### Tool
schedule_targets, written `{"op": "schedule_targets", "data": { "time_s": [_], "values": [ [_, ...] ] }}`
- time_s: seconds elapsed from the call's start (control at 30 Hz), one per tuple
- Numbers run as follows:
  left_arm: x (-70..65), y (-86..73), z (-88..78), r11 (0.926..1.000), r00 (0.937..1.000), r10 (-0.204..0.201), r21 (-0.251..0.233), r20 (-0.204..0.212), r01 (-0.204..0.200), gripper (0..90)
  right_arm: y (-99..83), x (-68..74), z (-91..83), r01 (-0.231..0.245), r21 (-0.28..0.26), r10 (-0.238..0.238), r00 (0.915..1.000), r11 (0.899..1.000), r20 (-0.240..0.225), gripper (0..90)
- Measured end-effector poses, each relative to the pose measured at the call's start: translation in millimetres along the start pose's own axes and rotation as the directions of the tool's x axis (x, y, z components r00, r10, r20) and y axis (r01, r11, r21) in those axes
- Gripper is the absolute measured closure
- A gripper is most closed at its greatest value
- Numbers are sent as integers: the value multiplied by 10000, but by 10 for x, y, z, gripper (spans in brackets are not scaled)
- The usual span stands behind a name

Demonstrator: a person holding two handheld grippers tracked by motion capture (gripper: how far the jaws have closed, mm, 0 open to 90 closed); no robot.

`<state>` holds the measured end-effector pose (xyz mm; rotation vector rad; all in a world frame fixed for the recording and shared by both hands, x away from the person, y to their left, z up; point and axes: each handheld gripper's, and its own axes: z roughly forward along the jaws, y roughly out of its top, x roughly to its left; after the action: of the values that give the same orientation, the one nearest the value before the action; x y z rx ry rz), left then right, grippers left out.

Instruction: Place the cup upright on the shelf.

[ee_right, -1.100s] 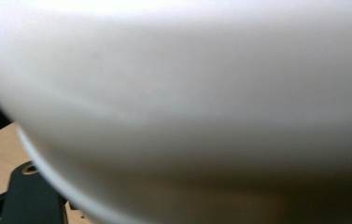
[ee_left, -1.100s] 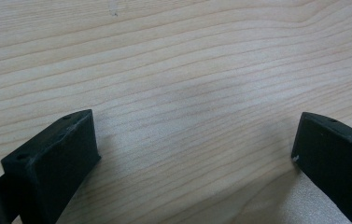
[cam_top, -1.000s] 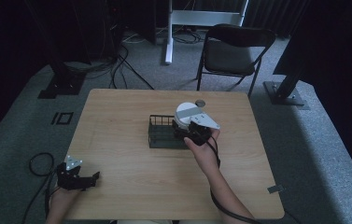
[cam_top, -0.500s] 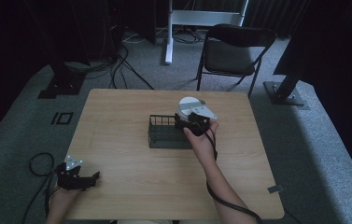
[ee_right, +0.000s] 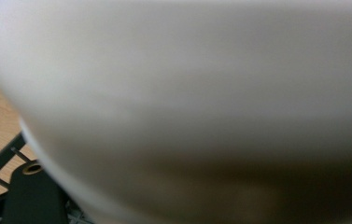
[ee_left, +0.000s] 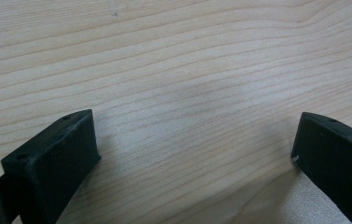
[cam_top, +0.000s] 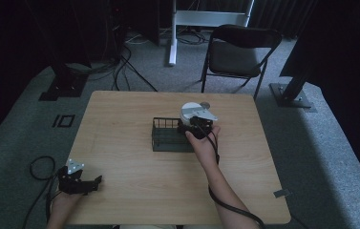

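Note:
A black wire rack [cam_top: 168, 138] stands in the middle of the wooden table [cam_top: 120, 119]. My right gripper [cam_top: 193, 122] is at the rack's right end, shut on a white bowl [cam_top: 189, 110] that it holds tilted above that end. In the right gripper view the blurred white bowl [ee_right: 201, 93] is very close. One black finger [ee_right: 32, 198] and some rack wires [ee_right: 1, 161] show at the lower left. My left gripper [cam_top: 94, 181] rests at the table's near left corner. Its jaws are wide apart over bare wood, so the left gripper [ee_left: 197, 149] is open and holds nothing.
A small dark round thing [cam_top: 206, 105] lies on the table just behind the bowl. A folding chair [cam_top: 237, 52] stands beyond the far edge. Dark stands and cables are on the floor at the far left and far right.
The right gripper has carried the white bowl a little farther from the person and slightly left, at the rack's right end. The left gripper has stayed put.

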<state>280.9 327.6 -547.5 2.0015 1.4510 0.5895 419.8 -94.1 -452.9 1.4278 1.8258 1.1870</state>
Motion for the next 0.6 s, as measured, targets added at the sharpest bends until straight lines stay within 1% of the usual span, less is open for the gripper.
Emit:
{"op": "schedule_targets", "data": {
  "time_s": [0.03,0.1,0.17,0.2,0.4,0.6],
  "values": [
    [0,0,0,10000,10000,-4,-5,2,4,6,-3,3,11,74,76,-74,10000,9999,48,181],
    [0,0,0,10000,10000,-1,-1,4,1,6,-9,6,33,72,209,-73,10000,9998,14,181],
    [0,0,0,10000,10000,1,0,3,-1,6,-19,12,58,204,379,-209,9997,9991,114,181],
    [0,0,0,10000,10000,1,0,4,-1,6,-22,12,72,177,500,-183,9998,9986,115,181],
    [0,0,0,10000,10000,-5,-6,3,5,6,-28,10,129,370,875,-389,9990,9955,200,182],
    [0,0,0,10000,10000,1,-1,2,-1,6,-36,20,179,408,1189,-431,9989,9921,167,182]
  ]
}}
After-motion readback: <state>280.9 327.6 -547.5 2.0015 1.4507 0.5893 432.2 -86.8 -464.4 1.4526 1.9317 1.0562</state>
